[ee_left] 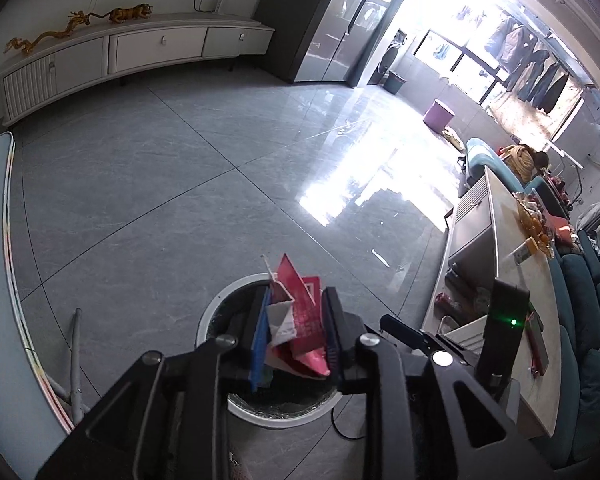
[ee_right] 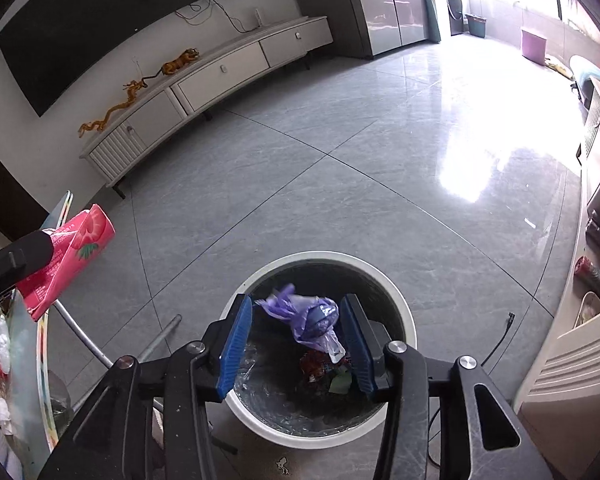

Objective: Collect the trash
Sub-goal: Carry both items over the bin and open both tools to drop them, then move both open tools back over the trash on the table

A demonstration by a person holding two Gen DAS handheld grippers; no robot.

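Item one: left gripper [ee_left: 290, 332], black two-finger frame with blue ribbed pads [ee_left: 259, 336]. We are seeing a flattened red-and-white drink carton [ee_left: 300, 320] standing between its jaws, the left pad against one face; whether the right pad is pressing we cannot tell, so we are listing the grip as unconfirmed. In the right wrist view the same carton is showing pink with a strawberry print, projecting past the black finger.

Handling, as we are judging it: light, thin coated card, already crushed, so it is yielding rather than resisting, and the glossy coating is making it a little slippery. We are recommending a hold across the flat faces near the folded middle, not on the loose corners.

Item two: right gripper [ee_right: 298, 334], same build, jaws standing apart. A crumpled purple plastic bag [ee_right: 304, 314] is lying between the pads without our seeing either pad touching it; it appears to be over or in the bin. Soft, nearly weightless, apt to cling or drift.

Item three: round white-rimmed waste bin with dark liner [ee_right: 410, 316], directly beneath both grippers, already holding assorted wrappers [ee_right: 320, 364].

Item four: grey tiled floor [ee_left: 160, 184] surrounding the bin; white low cabinet [ee_left: 112, 52] along the far wall.
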